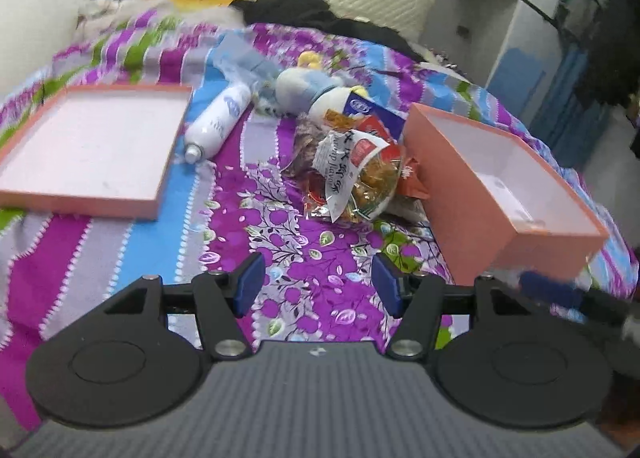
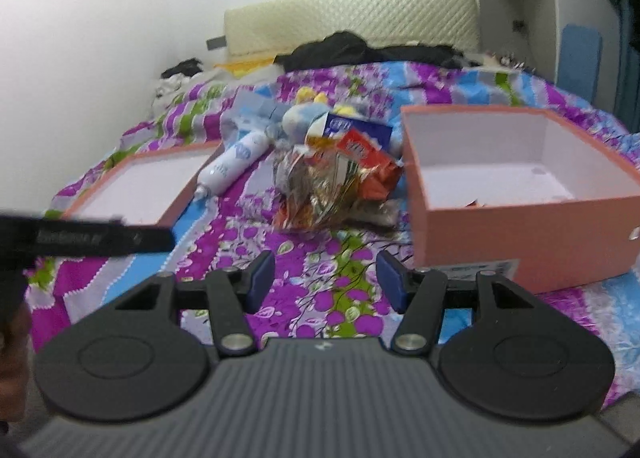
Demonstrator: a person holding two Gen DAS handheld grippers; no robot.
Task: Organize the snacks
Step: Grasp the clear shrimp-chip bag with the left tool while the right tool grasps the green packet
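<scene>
A heap of snack packets (image 1: 356, 174) (image 2: 332, 186) lies mid-bed on the flowered sheet, a blue-and-white packet (image 1: 374, 112) (image 2: 352, 128) at its back. To its right stands a deep salmon box (image 1: 508, 194) (image 2: 524, 194), open-topped with little inside. Its shallow lid (image 1: 88, 146) (image 2: 144, 182) lies upturned on the left. My left gripper (image 1: 318, 284) hovers open over the sheet, short of the heap, nothing between its blue pads. My right gripper (image 2: 326, 282) is open too, empty, just left of the box's near corner.
A white spray bottle (image 1: 218, 120) (image 2: 232, 164) lies between lid and heap. A blue plush toy (image 1: 304, 86) (image 2: 304, 114) rests behind the packets. Black clothing (image 1: 320, 14) (image 2: 360, 48) and a cream headboard (image 2: 352, 18) sit at the bed's far end. The left gripper's black body (image 2: 100, 238) crosses the right wrist view.
</scene>
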